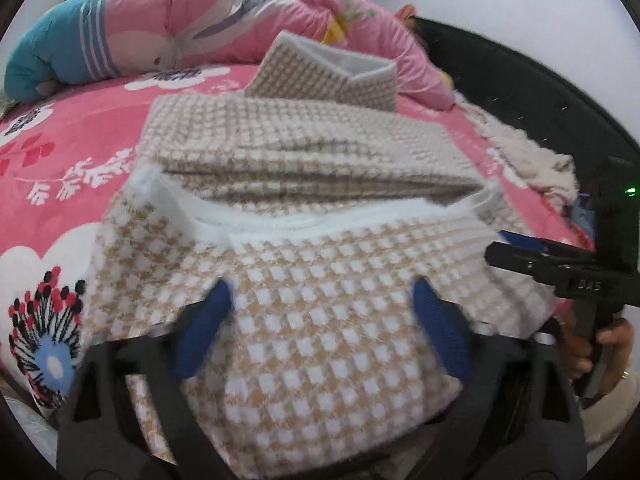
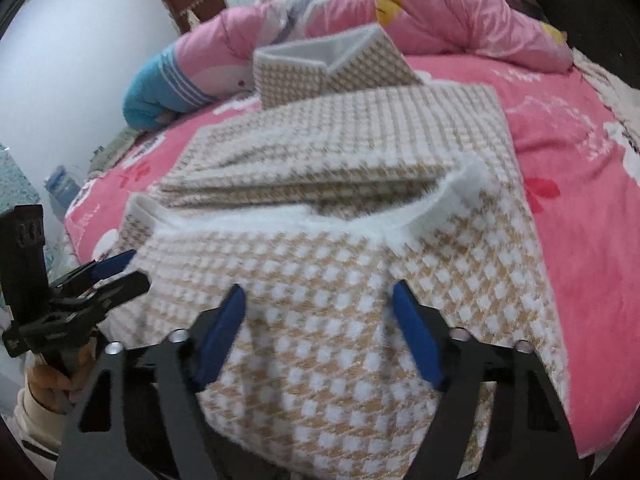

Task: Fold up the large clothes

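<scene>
Across the bed (image 1: 80, 128), whose pink flowered sheet filled both views, a pink quilt (image 1: 240, 12) lay bunched along the far side with a blue-and-pink plush toy (image 1: 60, 56) against it. Nearer, in the middle of the sheet, lay the large beige-and-white houndstooth garment (image 1: 304, 148) with white fleece lining, partly folded flat, its collar (image 1: 332, 68) standing up at the far end. Its near edge was raised off the bed and turned toward the collar, lining showing along the lifted fold. The left gripper (image 1: 320, 328) held this raised cloth, its blue-padded jaws set wide apart with the fabric bunched between and against the pads. The right gripper (image 2: 320, 328) gripped the same edge alongside, jaws likewise wide with cloth filling the gap. Each gripper showed at the margin of the other's view.
</scene>
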